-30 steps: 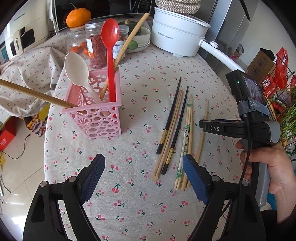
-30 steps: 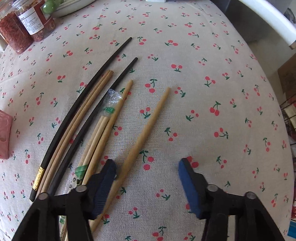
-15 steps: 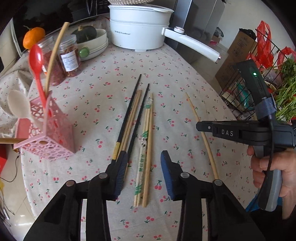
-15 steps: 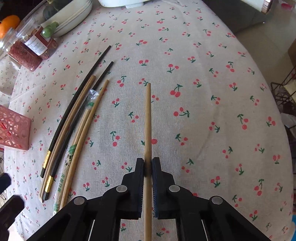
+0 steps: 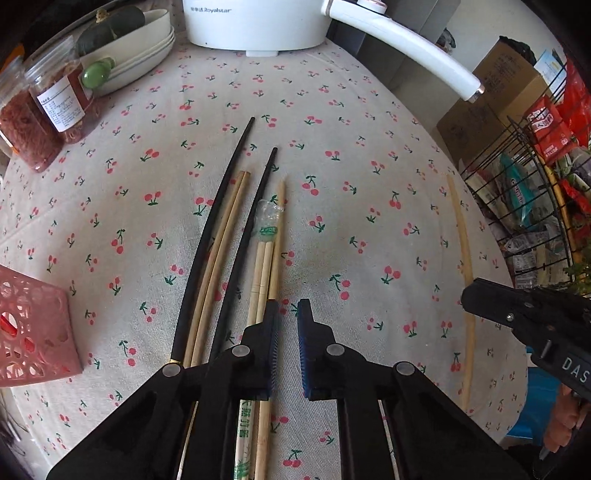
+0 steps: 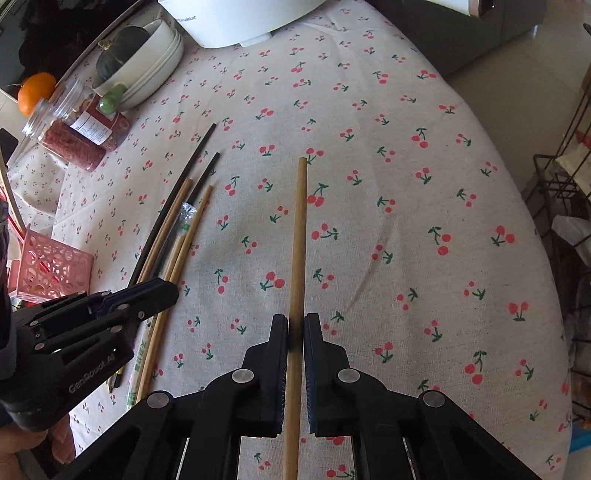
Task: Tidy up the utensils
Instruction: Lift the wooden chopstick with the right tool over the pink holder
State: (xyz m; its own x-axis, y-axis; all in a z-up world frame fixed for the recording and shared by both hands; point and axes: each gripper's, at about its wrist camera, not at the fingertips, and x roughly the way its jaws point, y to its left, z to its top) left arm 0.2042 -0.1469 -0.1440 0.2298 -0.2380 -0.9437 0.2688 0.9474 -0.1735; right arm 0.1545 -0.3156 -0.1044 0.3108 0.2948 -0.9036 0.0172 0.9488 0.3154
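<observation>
Several chopsticks lie side by side on the cherry-print tablecloth: two black ones (image 5: 218, 236), plain wooden ones (image 5: 225, 229) and a wrapped pair (image 5: 264, 254). My left gripper (image 5: 287, 325) hovers low over their near ends, its jaws nearly closed with a narrow empty gap; the rightmost wooden chopstick (image 5: 277, 236) passes under its left finger. My right gripper (image 6: 295, 332) is shut on a single wooden chopstick (image 6: 300, 229), which points away along the fingers. That chopstick also shows in the left wrist view (image 5: 461, 240). The pink utensil basket (image 5: 33, 328) stands at the left.
A white electric pot (image 5: 255, 22) with a long handle stands at the back. Stacked bowls (image 5: 136, 55) and jars (image 5: 55, 103) are at the back left. A wire rack (image 5: 532, 206) with packets stands off the table's right edge.
My left gripper has moved in low over the chopstick bundle and its jaws have narrowed. My right gripper closed on the single wooden chopstick and still holds it.
</observation>
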